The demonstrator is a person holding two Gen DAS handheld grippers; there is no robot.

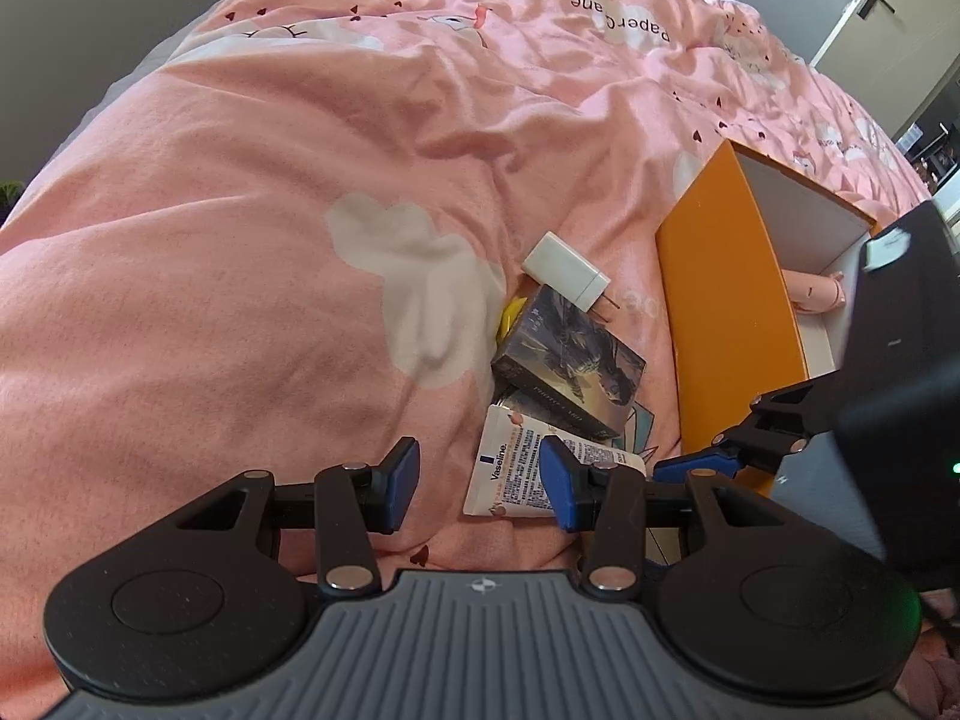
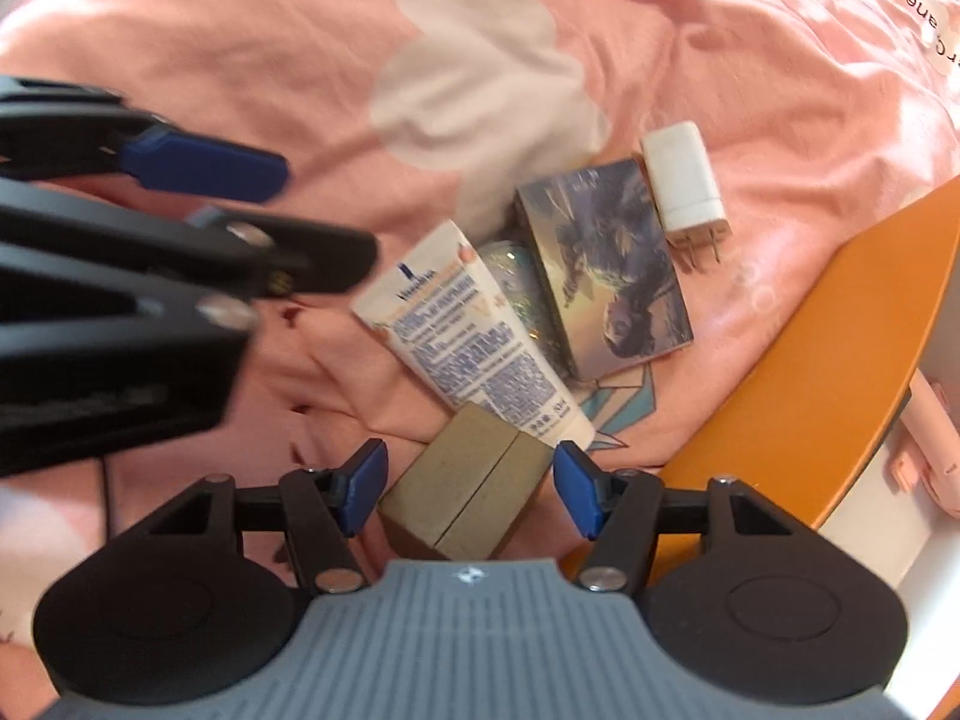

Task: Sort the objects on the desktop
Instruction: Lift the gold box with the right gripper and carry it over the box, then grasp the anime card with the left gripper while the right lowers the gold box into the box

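A small pile lies on the pink bedspread: a white Vaseline tube (image 1: 516, 468) (image 2: 474, 336), a dark picture card box (image 1: 570, 354) (image 2: 606, 270), a white charger plug (image 1: 567, 267) (image 2: 684, 186), a yellow item (image 1: 510, 315) and a glittery item (image 2: 516, 276) partly hidden under them. A tan cardboard box (image 2: 468, 486) lies between the open fingers of my right gripper (image 2: 468, 489), not clamped. My left gripper (image 1: 477, 483) is open just above the tube's near end; it also shows in the right wrist view (image 2: 198, 168).
An orange box (image 1: 726, 324) (image 2: 804, 372) with a white inside stands open to the right of the pile and holds a pink object (image 1: 816, 291) (image 2: 924, 444). A door (image 1: 888, 12) is at the far right.
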